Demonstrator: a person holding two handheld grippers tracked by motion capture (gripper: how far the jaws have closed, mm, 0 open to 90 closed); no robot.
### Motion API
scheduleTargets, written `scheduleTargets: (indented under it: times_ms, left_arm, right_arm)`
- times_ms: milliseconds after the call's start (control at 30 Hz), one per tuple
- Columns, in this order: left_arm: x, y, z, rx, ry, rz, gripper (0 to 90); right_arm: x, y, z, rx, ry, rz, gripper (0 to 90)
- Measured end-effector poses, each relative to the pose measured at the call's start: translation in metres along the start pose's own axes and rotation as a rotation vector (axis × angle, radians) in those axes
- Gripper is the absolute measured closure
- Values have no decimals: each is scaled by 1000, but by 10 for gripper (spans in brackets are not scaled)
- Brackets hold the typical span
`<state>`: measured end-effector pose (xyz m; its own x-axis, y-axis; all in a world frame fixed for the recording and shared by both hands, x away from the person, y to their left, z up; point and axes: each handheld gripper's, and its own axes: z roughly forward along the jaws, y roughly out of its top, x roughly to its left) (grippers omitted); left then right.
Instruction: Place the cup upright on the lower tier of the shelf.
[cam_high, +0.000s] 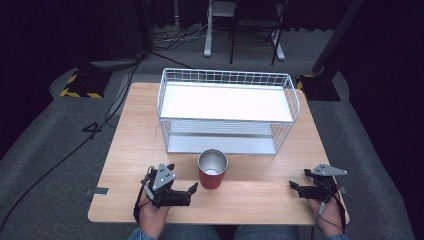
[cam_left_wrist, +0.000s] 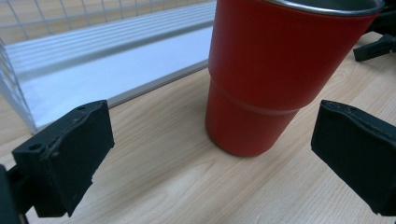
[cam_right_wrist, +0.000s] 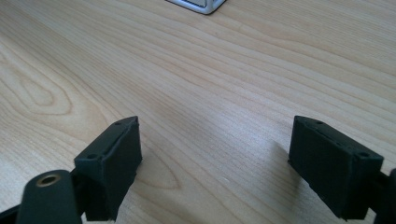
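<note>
A red cup (cam_high: 212, 170) with a bare metal inside stands upright on the wooden table (cam_high: 260, 195), just in front of a white wire rack (cam_high: 227, 102). My left gripper (cam_high: 183, 177) lies to the cup's left and points at it, open, nothing between its jaws. In the left gripper view the cup (cam_left_wrist: 266, 79) stands close ahead, a little right of the middle of the left gripper (cam_left_wrist: 210, 163), past the tips. My right gripper (cam_high: 299, 179) rests open near the front right corner, over bare wood; the right gripper (cam_right_wrist: 215, 163) holds nothing.
The rack has a solid white top shelf and a lower shelf (cam_left_wrist: 102, 70) at table level, open toward me. Its front corner (cam_right_wrist: 198, 4) shows in the right gripper view. Cables and stand legs lie on the grey floor (cam_high: 45, 150) beyond the table.
</note>
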<state>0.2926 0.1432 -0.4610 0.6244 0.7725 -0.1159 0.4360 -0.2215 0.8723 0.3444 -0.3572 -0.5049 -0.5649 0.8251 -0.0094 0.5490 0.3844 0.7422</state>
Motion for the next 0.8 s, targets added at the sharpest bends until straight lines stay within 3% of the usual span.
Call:
scheduleTargets:
  times_ms: [333, 533, 800]
  left_arm:
    - [-9, 8, 20, 17, -41, 20, 0]
    - [-11, 13, 31, 33, -82, -8, 0]
    - [-19, 15, 42, 8, -122, -12, 0]
  right_arm:
    - [1, 0, 0, -2, -8, -5, 169]
    - [1, 0, 0, 0, -10, -3, 166]
    - [1, 0, 0, -1, -13, -5, 164]
